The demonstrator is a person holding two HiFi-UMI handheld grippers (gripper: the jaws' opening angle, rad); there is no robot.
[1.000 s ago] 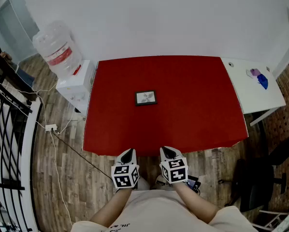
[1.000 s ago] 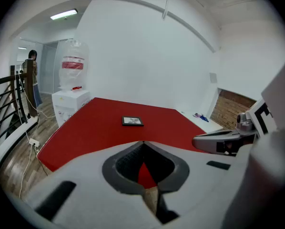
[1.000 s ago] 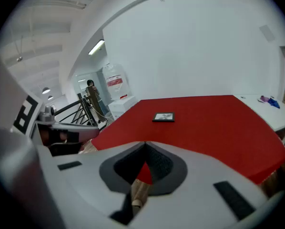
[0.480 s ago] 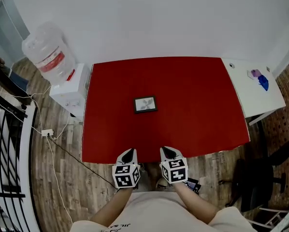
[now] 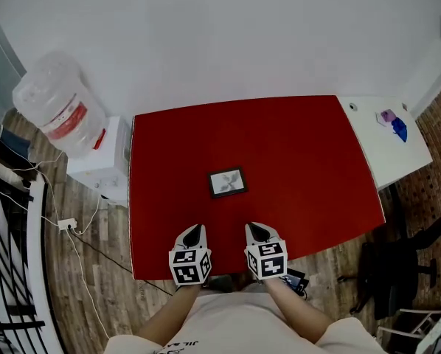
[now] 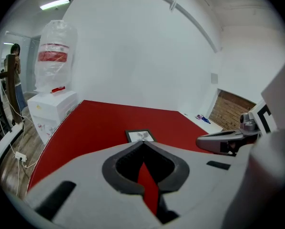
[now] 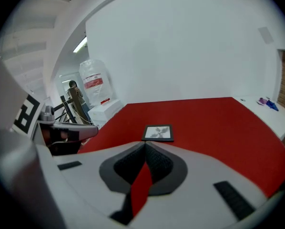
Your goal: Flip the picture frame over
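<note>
A small black picture frame [image 5: 227, 183] lies flat, picture side up, near the middle of the red table [image 5: 309, 161]. The frame [image 6: 139, 136] shows just beyond the left jaw tips, and the same frame [image 7: 158, 132] lies ahead of the right ones. My left gripper [image 5: 193, 232] hovers over the table's near edge, shut and empty. A short way to its right, my right gripper [image 5: 257, 230] is also shut with nothing in it. Both point toward the frame from the near side, apart from it.
A white side table [image 5: 386, 142] with a small purple and blue item [image 5: 394, 121] adjoins the red table's right edge. A water dispenser with a large bottle [image 5: 52, 109] stands at the left. Black railing [image 5: 3, 220], a floor cable and a dark chair [image 5: 397, 271] surround the area.
The head view has shifted toward the table: both grippers, earlier over the floor in front of it, now reach over its near edge, and the frame is closer to them. Both stay shut.
</note>
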